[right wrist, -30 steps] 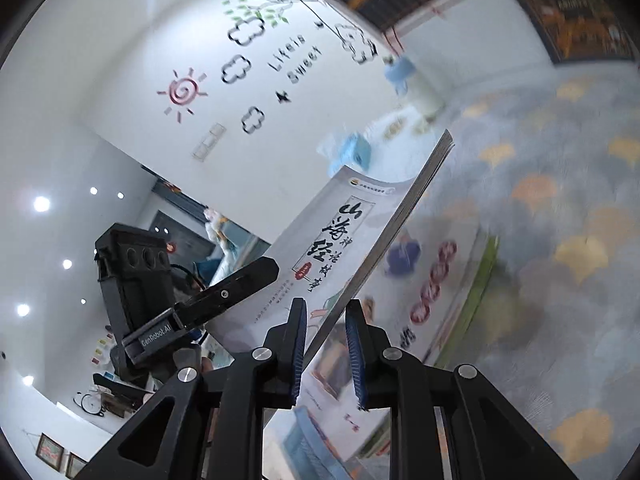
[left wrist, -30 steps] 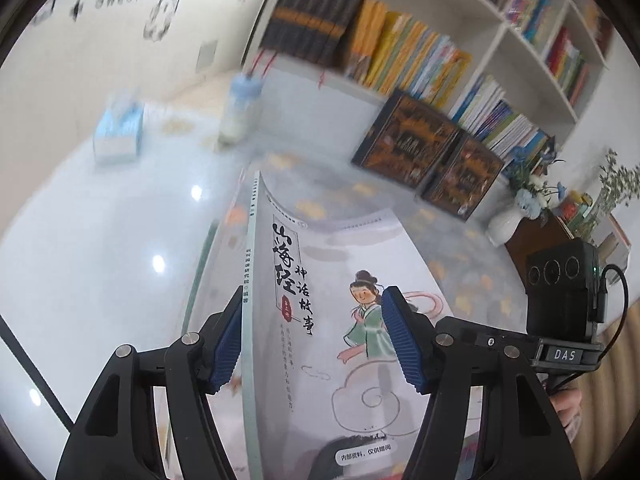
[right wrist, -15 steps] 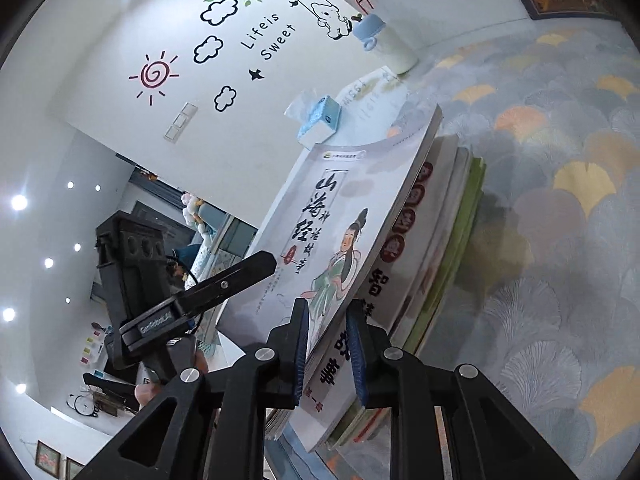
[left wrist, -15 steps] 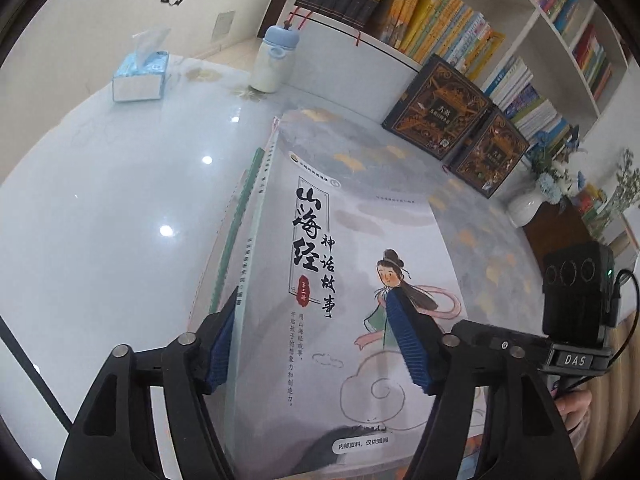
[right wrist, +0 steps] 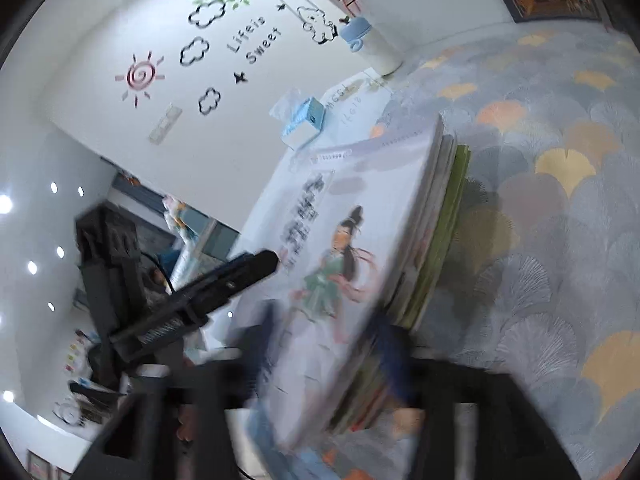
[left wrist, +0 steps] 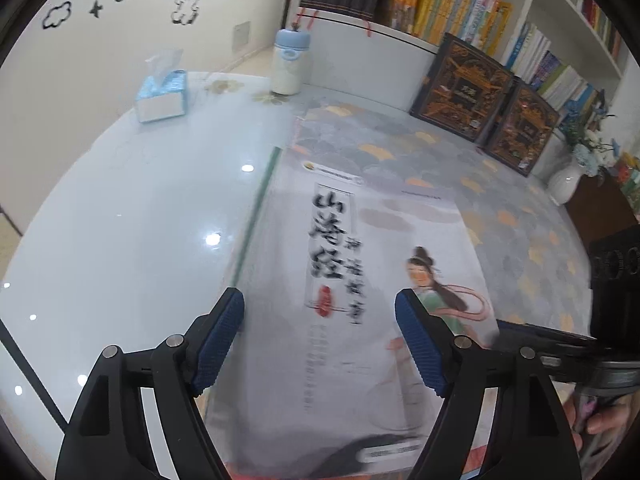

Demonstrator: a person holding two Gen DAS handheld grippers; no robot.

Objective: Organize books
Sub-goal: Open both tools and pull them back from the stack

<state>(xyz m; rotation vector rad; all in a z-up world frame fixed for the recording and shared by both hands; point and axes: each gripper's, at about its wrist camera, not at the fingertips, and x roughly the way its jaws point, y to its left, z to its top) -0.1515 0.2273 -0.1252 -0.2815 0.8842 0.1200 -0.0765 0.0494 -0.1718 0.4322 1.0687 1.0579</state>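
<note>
The tabletop (left wrist: pixel 120 216) is glossy white, with a patterned mat (left wrist: pixel 500 208) on its right part. A stack of books (right wrist: pixel 440 240) lies at the mat's edge, the illustrated book (left wrist: pixel 360 280) flat on top. The left gripper (left wrist: pixel 320 340) hangs over that cover, jaws apart and just opening, pads clear. The right gripper (right wrist: pixel 332 368), blurred, has just sprung its jaws wide around the stack's near edge. A tissue box (left wrist: pixel 162 96) and a bottle (left wrist: pixel 291 62) stand at the back.

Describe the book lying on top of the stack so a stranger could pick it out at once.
On the table, where the fan-patterned mat begins, lies a stack of books. The top book has a pale cover with bold black calligraphy and a long-haired figure in green.
</note>
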